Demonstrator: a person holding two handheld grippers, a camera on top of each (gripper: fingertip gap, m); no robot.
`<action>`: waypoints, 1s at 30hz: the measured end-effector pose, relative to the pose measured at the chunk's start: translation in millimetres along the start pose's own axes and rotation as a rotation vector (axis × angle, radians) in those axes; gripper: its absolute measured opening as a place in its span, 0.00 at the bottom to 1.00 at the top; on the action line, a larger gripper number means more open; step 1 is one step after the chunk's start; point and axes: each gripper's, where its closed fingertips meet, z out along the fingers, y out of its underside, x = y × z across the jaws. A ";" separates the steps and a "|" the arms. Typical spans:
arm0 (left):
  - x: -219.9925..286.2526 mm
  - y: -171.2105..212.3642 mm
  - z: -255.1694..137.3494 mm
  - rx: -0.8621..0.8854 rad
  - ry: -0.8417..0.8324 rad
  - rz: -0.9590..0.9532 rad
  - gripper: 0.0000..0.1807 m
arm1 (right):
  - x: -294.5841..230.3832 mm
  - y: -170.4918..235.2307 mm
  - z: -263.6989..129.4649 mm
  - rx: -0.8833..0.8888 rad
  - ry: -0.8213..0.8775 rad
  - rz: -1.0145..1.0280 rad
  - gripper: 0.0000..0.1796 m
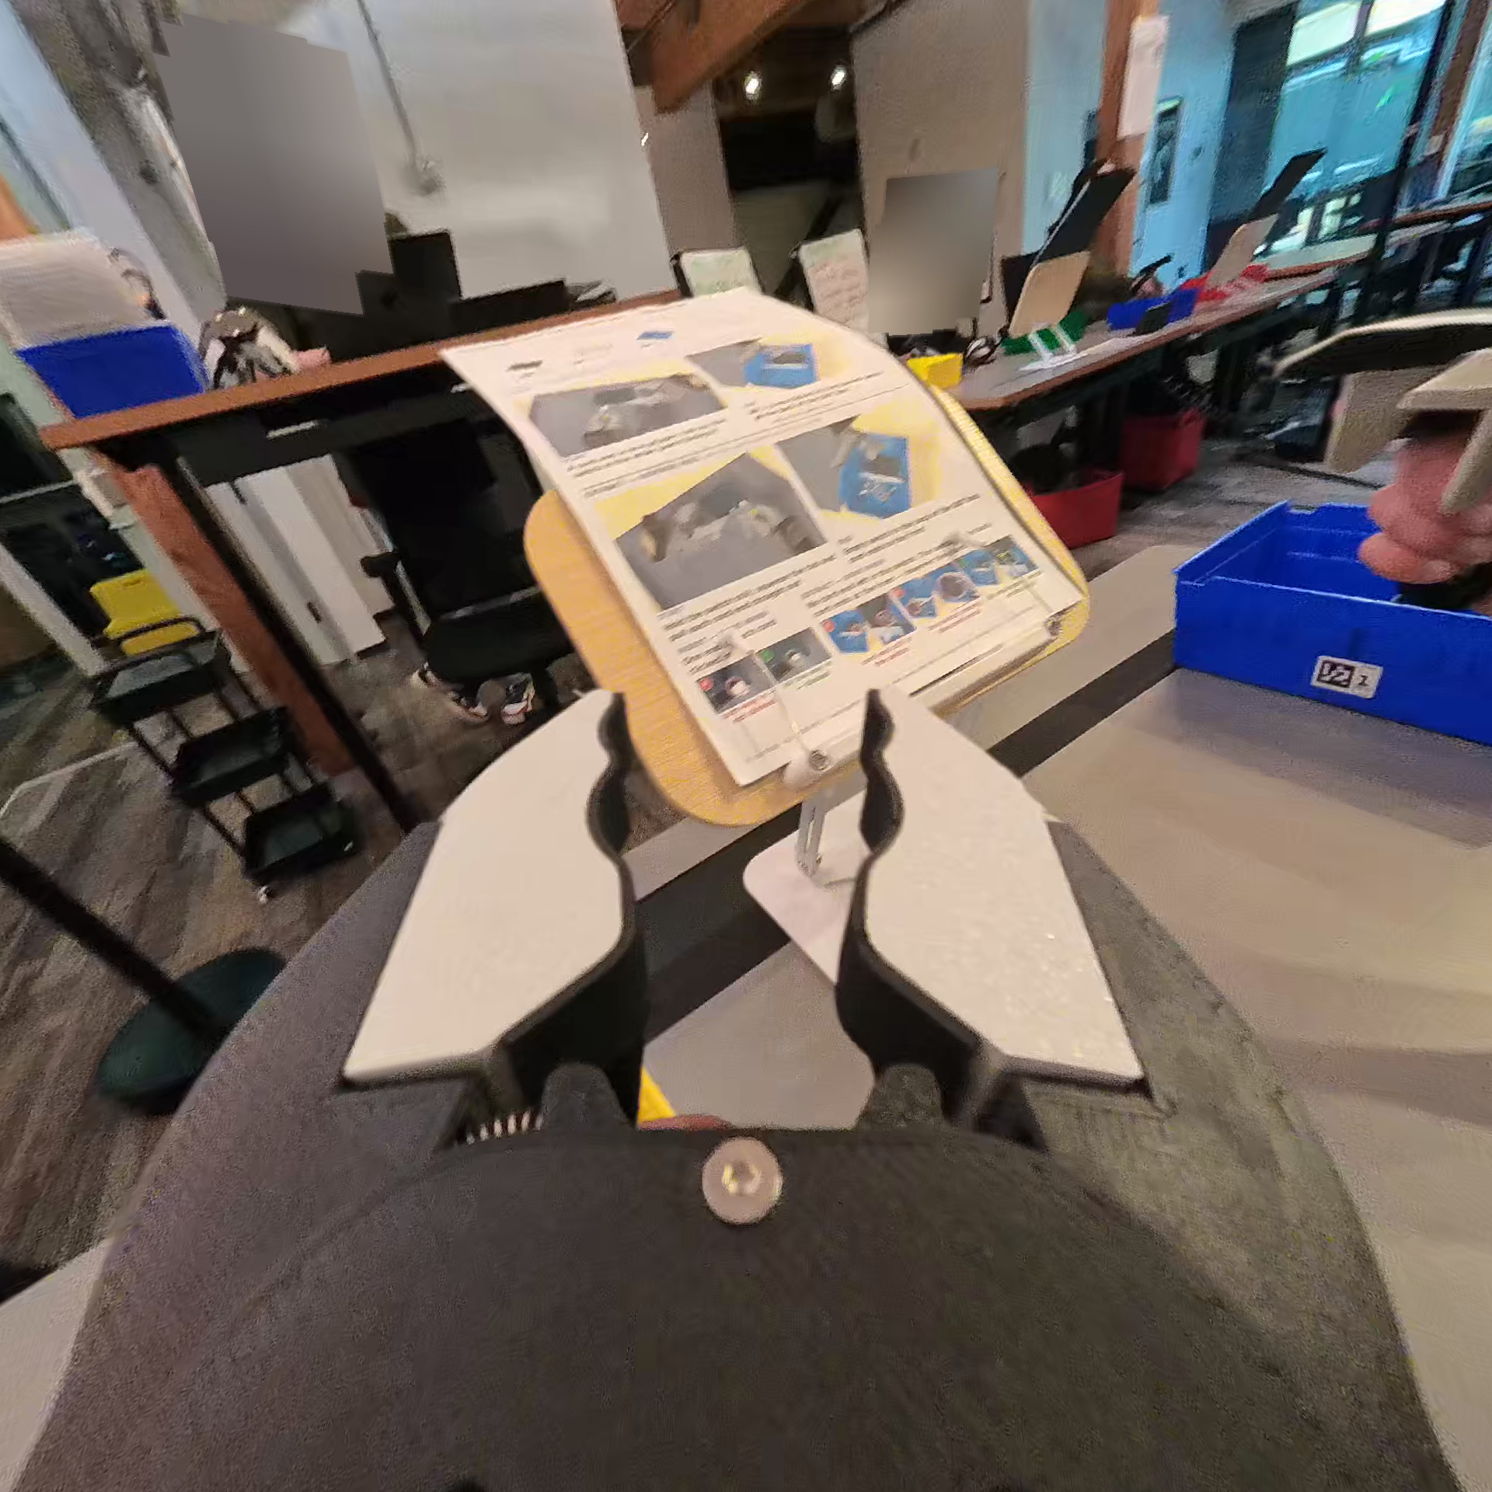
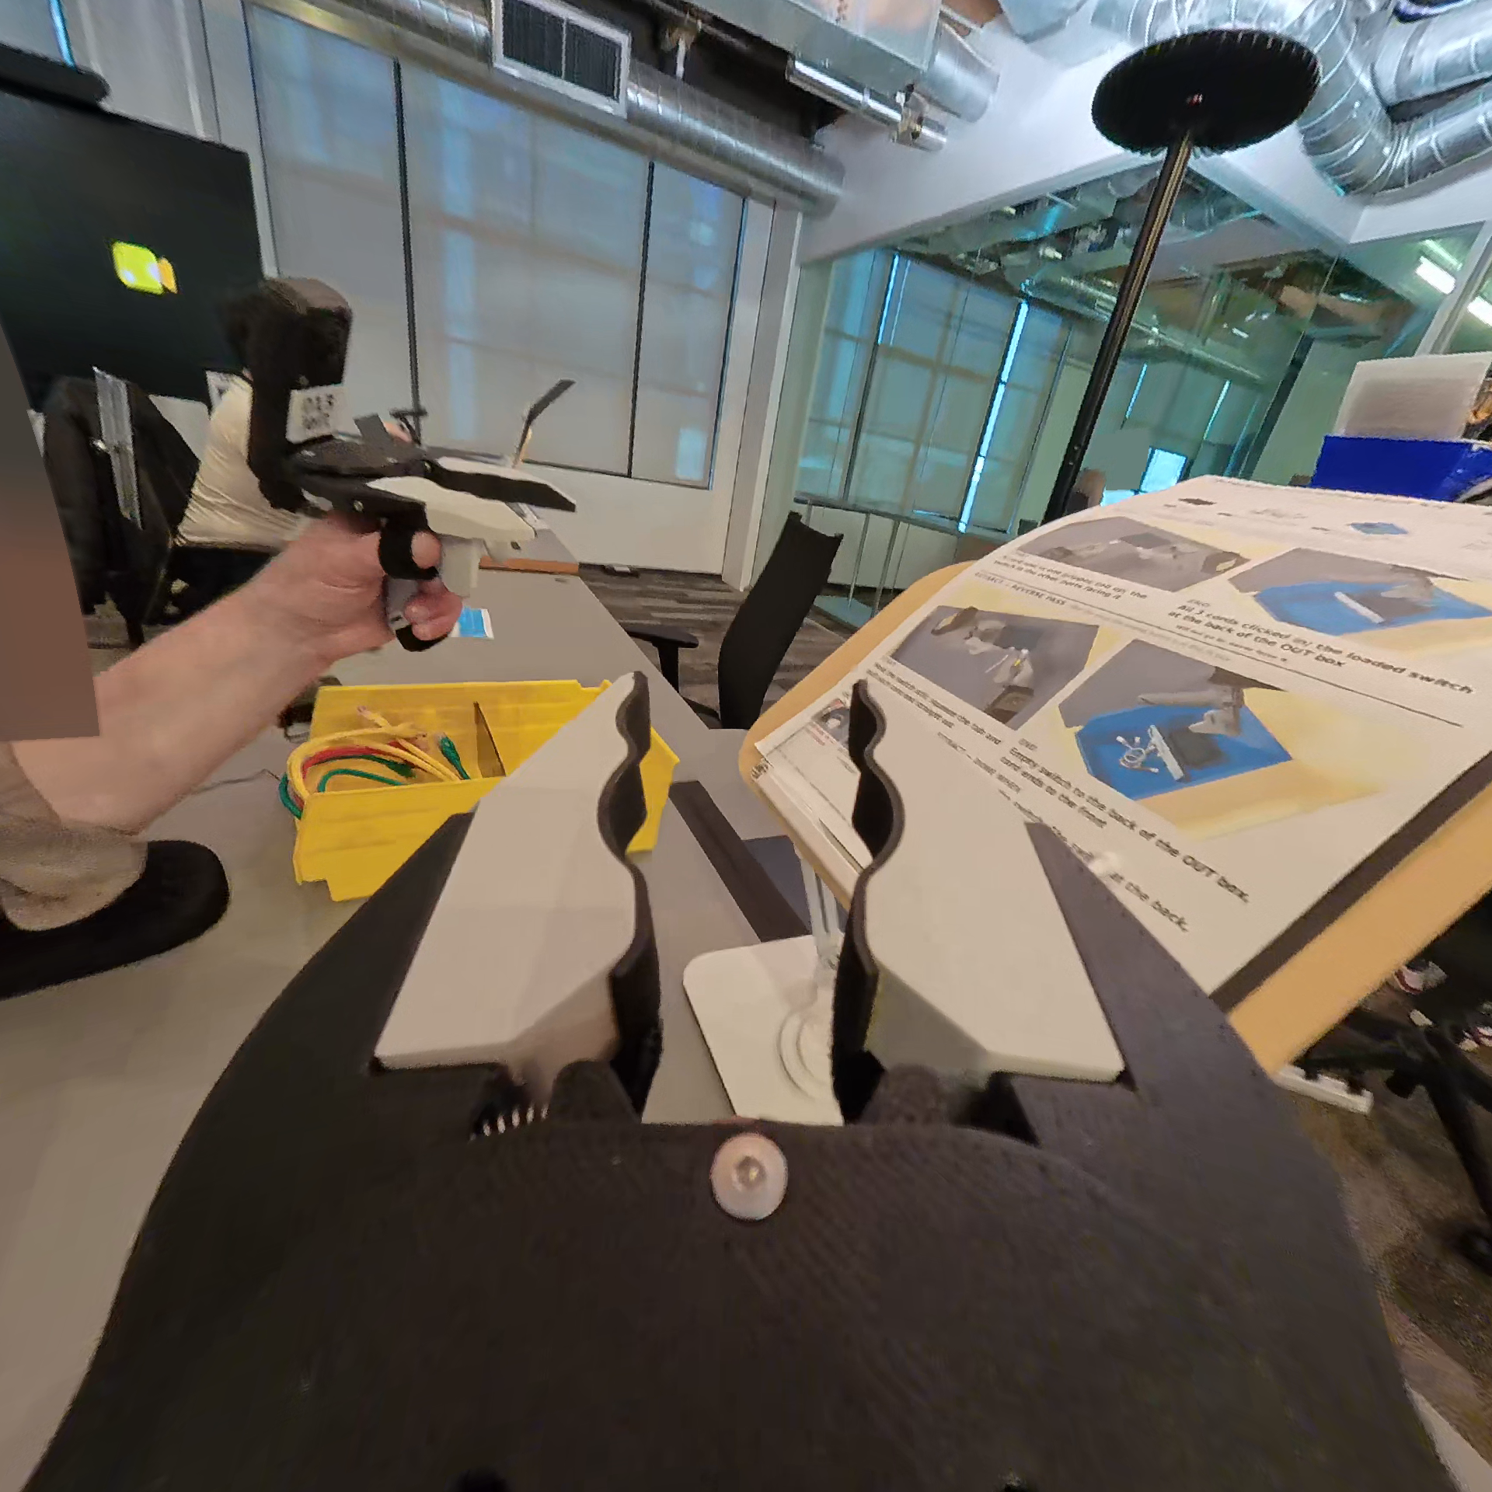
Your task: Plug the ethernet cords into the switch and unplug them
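Both claws up in the air, nothing in hand, and the grey desk (image 2: 565, 646) stretches away under them. Biggest thing on it is the tilted wooden stand with its instruction sheet (image 1: 767, 517), propped on a white foot so the person can read it, dead ahead at twelve o'clock of the left claw (image 1: 743, 775), whose jaws stand apart and empty. At two o'clock in that view sits the blue bin (image 1: 1292, 613), and a hand is reaching in at its far edge. Over to the right claw (image 2: 747, 759), jaws likewise apart and gripping nothing, the sheet filling its two o'clock. At ten o'clock, near but not touching, the yellow bin (image 2: 387, 831) corrals the ethernet cords (image 2: 363, 763), yellow, red and green, coiled loose inside, well short of either claw. The switch? Not visible in either view. Judging by this, the first pick hasn't started.
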 end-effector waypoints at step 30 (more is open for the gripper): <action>-67.7 144.4 -27.7 -0.798 0.119 0.356 0.31 | 1.6 46.3 13.0 -0.069 0.052 0.107 0.28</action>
